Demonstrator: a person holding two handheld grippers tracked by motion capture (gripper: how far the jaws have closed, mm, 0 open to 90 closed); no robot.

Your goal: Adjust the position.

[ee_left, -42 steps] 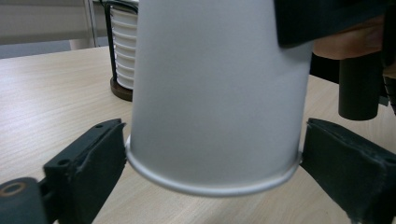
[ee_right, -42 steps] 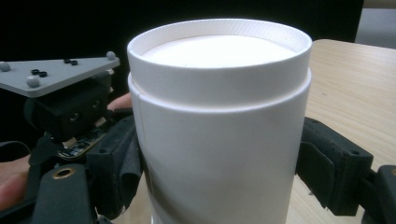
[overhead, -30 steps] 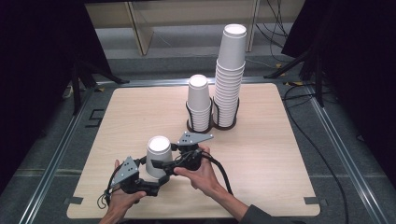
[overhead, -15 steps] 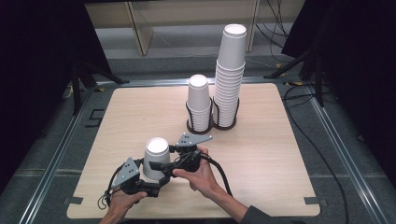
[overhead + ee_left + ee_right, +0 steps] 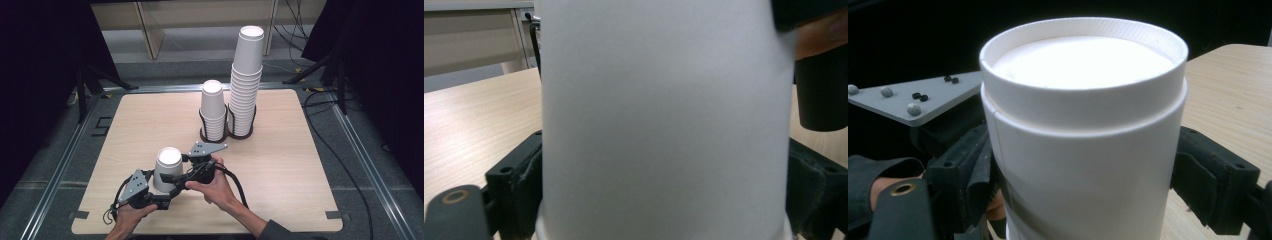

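A white paper cup (image 5: 167, 167) stands upside down near the table's front left. My left gripper (image 5: 161, 192) comes at it from the near left. Its jaws have just been closing with the cup (image 5: 664, 120) between them, and they now press on its lower wall on both sides. My right gripper (image 5: 175, 176) reaches in from the right, and its jaws hug the same cup (image 5: 1083, 125) just under the upturned base. The grey plate (image 5: 918, 102) of the left gripper shows behind the cup in the right gripper view.
At the back centre of the wooden table (image 5: 290, 165), a black wire holder (image 5: 227, 135) carries a short stack of cups (image 5: 212, 112) and a tall stack (image 5: 246, 80). Dark stands flank the table outside its edges.
The left gripper's jaws have closed in onto the cup. Both hands and the cup have stayed where they were.
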